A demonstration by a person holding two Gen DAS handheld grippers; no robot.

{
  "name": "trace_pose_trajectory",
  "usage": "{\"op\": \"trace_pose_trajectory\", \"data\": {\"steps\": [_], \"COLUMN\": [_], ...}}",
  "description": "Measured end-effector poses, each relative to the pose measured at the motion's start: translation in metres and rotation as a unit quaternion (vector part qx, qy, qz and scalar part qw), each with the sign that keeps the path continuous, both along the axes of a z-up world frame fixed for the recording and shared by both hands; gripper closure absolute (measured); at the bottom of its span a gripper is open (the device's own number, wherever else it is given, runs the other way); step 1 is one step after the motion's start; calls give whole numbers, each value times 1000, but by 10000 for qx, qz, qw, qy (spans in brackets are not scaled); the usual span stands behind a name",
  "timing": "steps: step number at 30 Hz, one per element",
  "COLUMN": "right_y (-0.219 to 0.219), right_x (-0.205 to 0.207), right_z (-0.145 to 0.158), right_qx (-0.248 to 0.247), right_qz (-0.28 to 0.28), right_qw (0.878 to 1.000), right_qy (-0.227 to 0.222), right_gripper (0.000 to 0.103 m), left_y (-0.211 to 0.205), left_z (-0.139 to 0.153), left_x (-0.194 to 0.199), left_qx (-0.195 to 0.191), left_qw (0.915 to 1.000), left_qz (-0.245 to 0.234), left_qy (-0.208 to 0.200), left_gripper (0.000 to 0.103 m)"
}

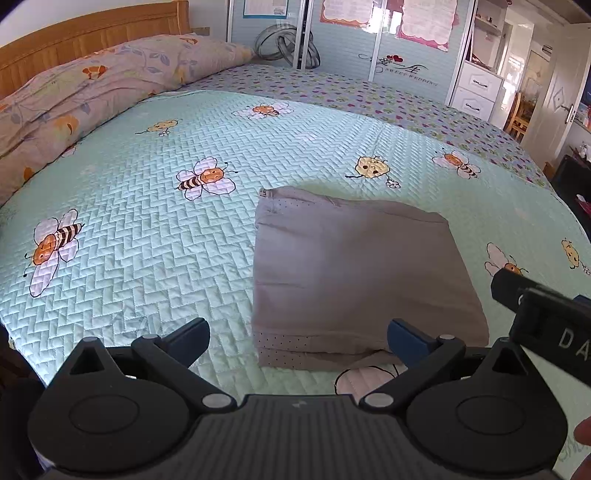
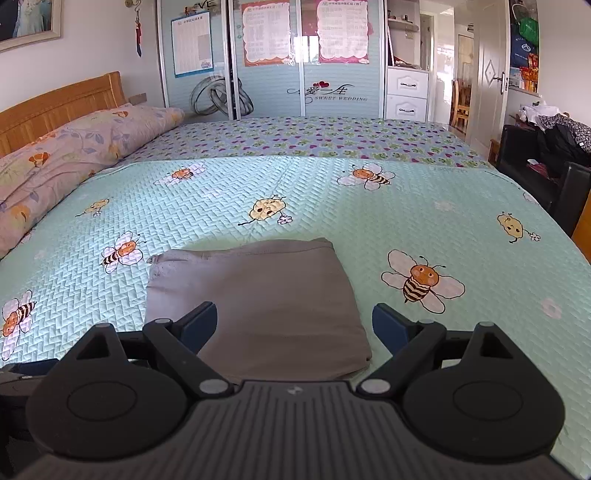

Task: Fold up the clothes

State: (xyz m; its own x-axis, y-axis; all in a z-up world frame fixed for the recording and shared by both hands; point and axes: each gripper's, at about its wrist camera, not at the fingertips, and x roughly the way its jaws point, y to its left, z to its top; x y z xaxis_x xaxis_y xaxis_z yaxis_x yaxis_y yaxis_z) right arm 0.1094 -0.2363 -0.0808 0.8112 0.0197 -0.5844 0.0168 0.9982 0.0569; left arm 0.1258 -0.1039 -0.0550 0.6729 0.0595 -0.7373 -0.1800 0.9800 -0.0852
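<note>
Both claws, left gripper (image 1: 297, 338) and right gripper (image 2: 294, 325), gape empty over the folded grey garment (image 2: 255, 299) at lower centre on the bee quilt (image 2: 332, 206). Folding looks finished; next likely withdrawing or tidying edges.

Folded grey garment (image 2: 258, 306): matt woven cloth, smooth on top, finely perforated band along the edge at 6 o'clock in left wrist view.
Mint bee-print coverlet (image 1: 147, 229): quilted cloth, herringbone stitching, slight sheen.
Heart-print sheet (image 2: 314, 138), at 12 o'clock of coverlet: flat printed cloth, matt.
Floral pillow (image 1: 92, 85): soft cloth, creased.
Headboard (image 2: 55, 107): ribbed wood, satin varnish.
Wardrobe doors (image 2: 273, 85): glossy, reflective panels; paper posters (image 2: 266, 31) stuck on.
Left gripper (image 1: 297, 338), right gripper (image 2: 294, 325): matt black plastic, ribbed housing, dull metal pivot pins, blue finger pads (image 2: 201, 326) smooth.
</note>
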Motion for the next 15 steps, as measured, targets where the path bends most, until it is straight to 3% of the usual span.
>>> {"op": "trace_pose_trajectory", "data": {"steps": [15], "right_y": [0], "right_x": [-6], "right_z": [1], "right_qx": [47], "right_qz": [32], "right_qw": [10000], "right_qy": [-20], "right_gripper": [12], "left_y": [-2], "left_z": [2], "left_x": [-3], "left_qx": [24], "left_qw": [10000], "left_qz": [-62], "left_qy": [-52], "left_gripper": [1]}}
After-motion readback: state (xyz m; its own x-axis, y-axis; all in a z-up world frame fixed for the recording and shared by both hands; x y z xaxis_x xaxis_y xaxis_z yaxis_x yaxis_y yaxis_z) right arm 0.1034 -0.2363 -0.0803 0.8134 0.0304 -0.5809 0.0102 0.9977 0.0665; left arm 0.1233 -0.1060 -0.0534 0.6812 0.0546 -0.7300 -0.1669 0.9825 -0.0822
